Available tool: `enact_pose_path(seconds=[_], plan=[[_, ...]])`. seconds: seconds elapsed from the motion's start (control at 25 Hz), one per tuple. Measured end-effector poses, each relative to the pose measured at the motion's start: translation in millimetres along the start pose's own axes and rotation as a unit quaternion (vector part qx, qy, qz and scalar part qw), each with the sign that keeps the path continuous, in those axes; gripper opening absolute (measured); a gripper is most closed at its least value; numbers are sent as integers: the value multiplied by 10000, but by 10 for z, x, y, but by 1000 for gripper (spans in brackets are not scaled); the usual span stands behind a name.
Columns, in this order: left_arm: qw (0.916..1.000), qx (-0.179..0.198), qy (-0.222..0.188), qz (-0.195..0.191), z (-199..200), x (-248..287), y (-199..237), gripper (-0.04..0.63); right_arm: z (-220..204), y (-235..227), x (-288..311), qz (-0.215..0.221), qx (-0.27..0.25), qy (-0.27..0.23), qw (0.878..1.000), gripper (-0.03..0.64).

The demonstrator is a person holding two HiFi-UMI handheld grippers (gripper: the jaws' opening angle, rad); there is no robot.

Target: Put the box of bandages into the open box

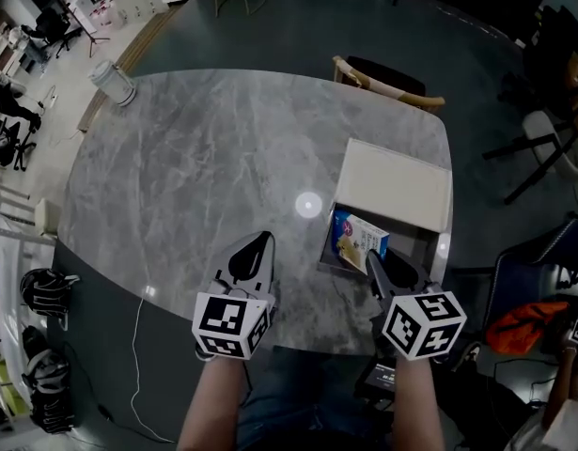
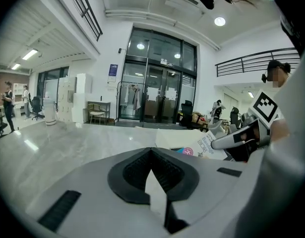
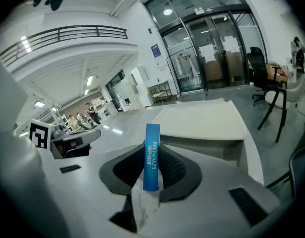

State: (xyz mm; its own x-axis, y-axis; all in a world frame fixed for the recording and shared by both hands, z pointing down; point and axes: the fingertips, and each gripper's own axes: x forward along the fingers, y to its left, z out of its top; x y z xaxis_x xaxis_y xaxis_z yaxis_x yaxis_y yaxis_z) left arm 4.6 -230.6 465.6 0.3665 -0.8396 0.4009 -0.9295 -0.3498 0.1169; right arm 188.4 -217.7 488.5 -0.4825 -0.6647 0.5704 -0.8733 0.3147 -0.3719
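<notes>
While right gripper [image 1: 373, 259] clamps bandage box [image 1: 356, 238] over open box [image 1: 415, 240], chair [image 1: 387, 81] stands beyond.

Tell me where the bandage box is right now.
In the head view, the bandage box is clamped in the right gripper at the right side of the table, over the near-left part of the open box, its white lid lying beyond.

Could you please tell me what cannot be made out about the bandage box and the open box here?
- Head view: the open box's dark inside is partly covered by the box of bandages and right gripper; whether it touches bottom is unclear.
- Right gripper view: only that box's blue edge shows; the jaws hide its faces.
- Left gripper view: the left gripper's body hides its lower part.
</notes>
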Motion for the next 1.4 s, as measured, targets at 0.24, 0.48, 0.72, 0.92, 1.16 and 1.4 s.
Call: enact_pose_path(seconds=[0.24,0.48,0.72,0.92,1.16,1.4], plan=[[10000,-8,-36,47,63,94,78,9,-12,-165,107,-84,507,558,9971,101],[9996,-134,-16,259,83,159,286,9,-10,-311,232,-392,456,1046,9927,123],[9987,-291,90,409,47,287,431,9,-152,-495,340,-270,889,1616,9825,138],[9985,-344,142,405,64,406,435,9,-317,-626,416,-386,839,2110,9731,150],[9981,-350,272,429,32,501,442,9,-442,-752,531,-493,667,2431,9665,163],[9979,-361,349,406,17,537,432,9,-503,-778,581,-583,433,2601,9629,172]])
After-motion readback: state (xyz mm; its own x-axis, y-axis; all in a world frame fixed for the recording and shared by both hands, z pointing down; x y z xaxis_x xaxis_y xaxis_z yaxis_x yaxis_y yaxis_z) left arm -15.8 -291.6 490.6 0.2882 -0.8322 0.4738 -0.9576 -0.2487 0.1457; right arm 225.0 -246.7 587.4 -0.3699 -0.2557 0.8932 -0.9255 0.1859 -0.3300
